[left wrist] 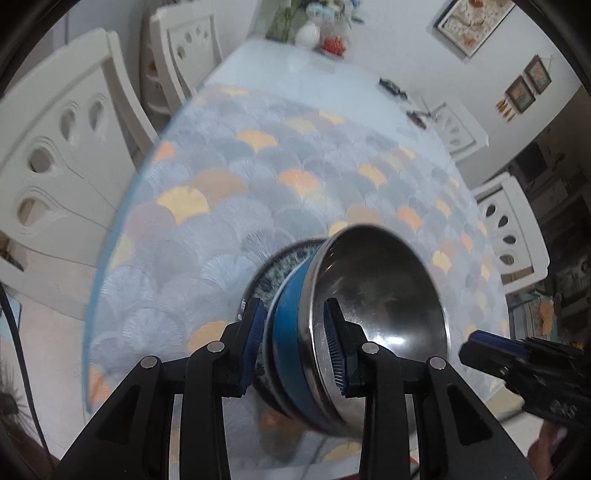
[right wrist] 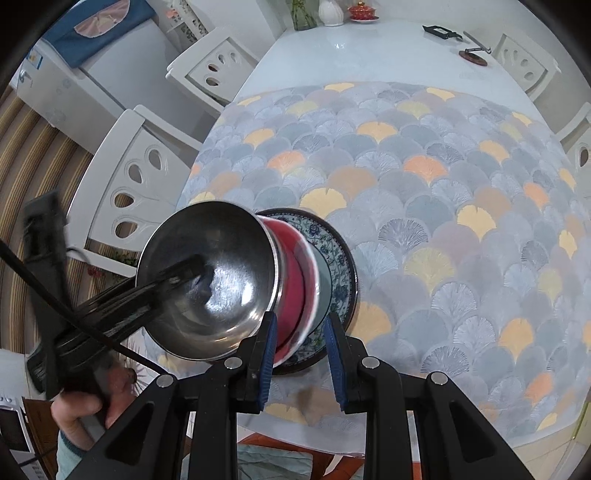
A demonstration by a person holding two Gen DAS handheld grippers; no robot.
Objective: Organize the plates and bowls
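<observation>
A steel bowl (left wrist: 388,295) (right wrist: 221,266) tops a small stack on a blue-patterned plate (left wrist: 280,266) (right wrist: 340,266) near the table's front edge. Its outer wall looks blue in the left wrist view. In the right wrist view a red band shows under the steel rim, and below it a white-rimmed grey-green dish (right wrist: 321,280). My left gripper (left wrist: 293,306) (right wrist: 184,273) is shut on the steel bowl's wall, one finger inside and one outside. My right gripper (right wrist: 300,319) (left wrist: 474,341) hovers beside the stack with its jaws shut and nothing between them.
A fan-patterned cloth (right wrist: 424,184) covers the near half of the white table (right wrist: 351,48). White chairs (left wrist: 62,166) (right wrist: 136,184) stand along both sides. A vase (right wrist: 330,13), a red lidded dish (right wrist: 362,13) and small tools (right wrist: 443,33) sit at the far end.
</observation>
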